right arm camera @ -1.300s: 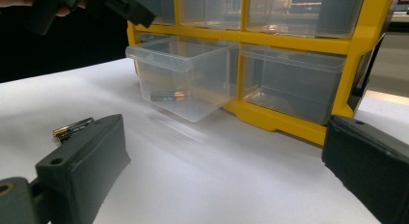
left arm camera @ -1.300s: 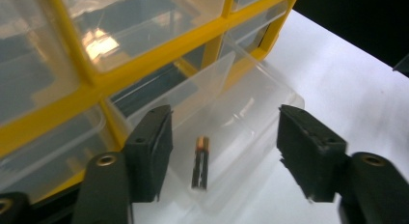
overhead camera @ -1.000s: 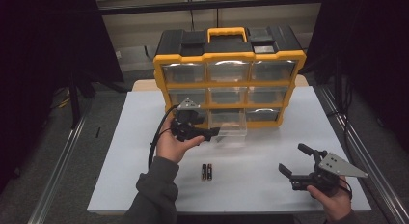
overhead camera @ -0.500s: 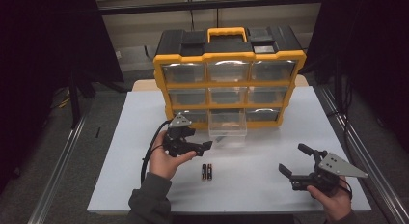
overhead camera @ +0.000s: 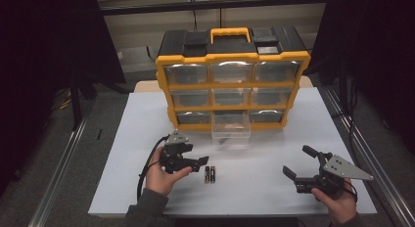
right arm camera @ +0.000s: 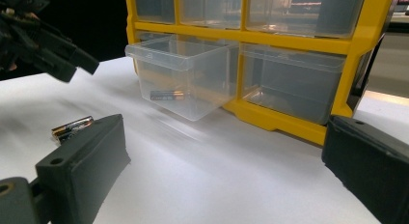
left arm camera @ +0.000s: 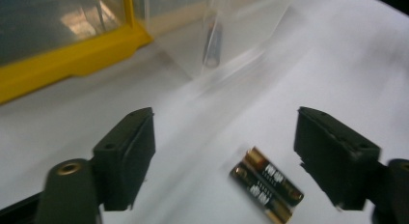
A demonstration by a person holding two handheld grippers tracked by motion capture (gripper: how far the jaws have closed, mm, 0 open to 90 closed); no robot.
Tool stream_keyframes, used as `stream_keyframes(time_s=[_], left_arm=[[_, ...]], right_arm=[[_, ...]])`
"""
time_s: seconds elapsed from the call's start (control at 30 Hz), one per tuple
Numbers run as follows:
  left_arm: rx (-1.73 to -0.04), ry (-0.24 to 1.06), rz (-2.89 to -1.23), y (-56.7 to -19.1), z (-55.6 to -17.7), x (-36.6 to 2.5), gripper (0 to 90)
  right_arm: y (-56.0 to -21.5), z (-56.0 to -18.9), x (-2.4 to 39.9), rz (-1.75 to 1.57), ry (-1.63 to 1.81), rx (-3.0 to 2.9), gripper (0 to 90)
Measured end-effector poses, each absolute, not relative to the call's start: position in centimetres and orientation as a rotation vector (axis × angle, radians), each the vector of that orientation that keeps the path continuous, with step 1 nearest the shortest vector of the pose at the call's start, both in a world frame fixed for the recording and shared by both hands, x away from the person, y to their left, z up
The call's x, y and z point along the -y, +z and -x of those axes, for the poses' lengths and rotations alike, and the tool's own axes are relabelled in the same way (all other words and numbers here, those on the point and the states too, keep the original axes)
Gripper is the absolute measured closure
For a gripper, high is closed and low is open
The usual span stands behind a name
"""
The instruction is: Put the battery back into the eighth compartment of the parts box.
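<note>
left gripper (overhead camera: 193, 162) has pulled back from the open drawer (overhead camera: 231, 131) toward the near edge over the last second; now sits low, just left of the two batteries (overhead camera: 210, 174) on the white table (overhead camera: 274, 153). right gripper (overhead camera: 299, 164) hasn't moved.

left gripper view: jaws wide apart, nothing between them, the battery pair (left arm camera: 266, 184) lying side by side on the table between and just ahead of the jaws, not touched. drawer front (left arm camera: 226, 35) further ahead, one battery (left arm camera: 212, 43) inside it.

yellow organizer (overhead camera: 232, 80) with black top stands at the back of the table, three rows of clear drawers; only the bottom-middle one is pulled out. right gripper view shows that drawer (right arm camera: 183, 81) with a single battery (right arm camera: 166, 95) on its floor, and the loose pair (right arm camera: 72, 127) partly hidden behind its own left jaw.

right gripper jaws spread, empty, held above the table at the near right, pointing left. left hand (overhead camera: 159, 175) grips its tool from below, jaws pointing right.
</note>
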State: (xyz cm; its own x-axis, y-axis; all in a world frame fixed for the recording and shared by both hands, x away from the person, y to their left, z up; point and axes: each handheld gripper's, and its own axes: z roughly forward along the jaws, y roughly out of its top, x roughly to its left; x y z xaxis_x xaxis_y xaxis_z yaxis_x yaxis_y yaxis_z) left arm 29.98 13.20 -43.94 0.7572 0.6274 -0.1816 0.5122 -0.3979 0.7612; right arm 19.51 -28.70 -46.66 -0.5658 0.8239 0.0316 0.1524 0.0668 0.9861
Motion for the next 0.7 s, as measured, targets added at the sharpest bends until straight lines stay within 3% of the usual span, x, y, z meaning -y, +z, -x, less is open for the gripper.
stream_keyframes(time_s=[0.13, 0.7], left_arm=[[-0.874, 0.158, -2.091, -44.8, -29.5, -13.4, 33.1], [-0.885, 0.138, -2.149, -46.7, -28.2, -12.4, 49.4]], right_arm=[[-46.7, -19.5, 28.7, -0.968, 1.539, -1.789, 1.7], [-46.6, -19.5, 28.7, -0.968, 1.547, -1.782, 1.8]])
